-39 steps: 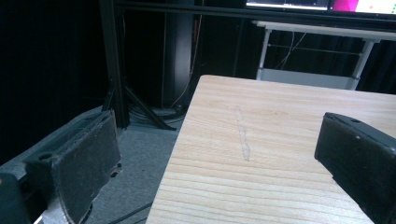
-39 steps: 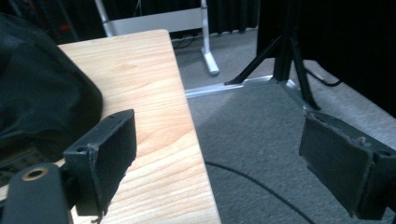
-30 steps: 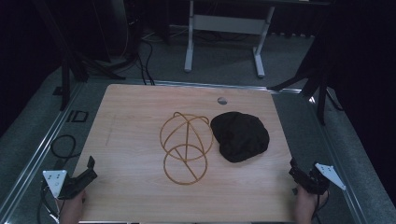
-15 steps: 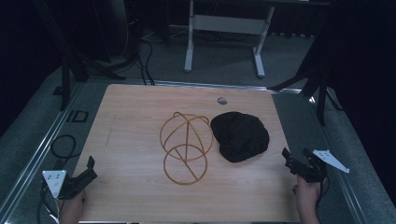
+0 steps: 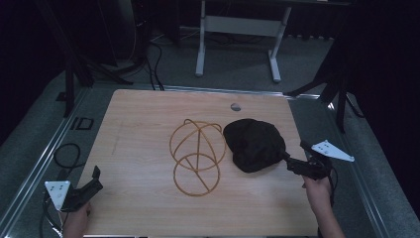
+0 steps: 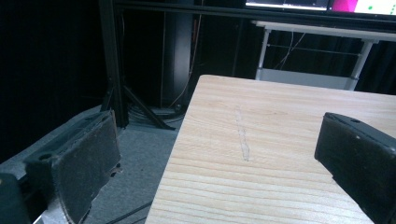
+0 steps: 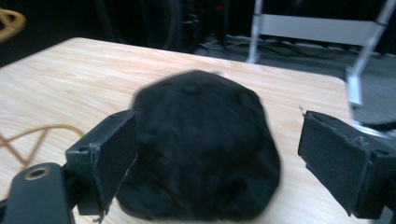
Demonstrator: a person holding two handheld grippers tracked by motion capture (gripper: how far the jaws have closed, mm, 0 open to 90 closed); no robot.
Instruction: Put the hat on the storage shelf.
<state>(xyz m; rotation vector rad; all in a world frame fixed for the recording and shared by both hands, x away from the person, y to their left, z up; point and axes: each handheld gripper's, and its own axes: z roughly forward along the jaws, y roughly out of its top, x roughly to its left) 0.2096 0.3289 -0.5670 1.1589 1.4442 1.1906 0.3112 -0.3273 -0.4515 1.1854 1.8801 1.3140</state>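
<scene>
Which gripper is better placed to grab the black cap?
Right. The right gripper sits open at the black cap, its jaws framing the cap in the right gripper view. The left gripper is at the table's near-left corner.

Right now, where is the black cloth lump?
In the high view, the black cloth lump lies right of centre, beside the wire frame, just ahead of the right gripper.

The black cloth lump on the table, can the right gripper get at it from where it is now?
Probably yes. The right gripper is open and points straight at the black cloth lump, which lies just ahead between its fingers, with nothing in between. The wire frame stands beyond it.
</scene>
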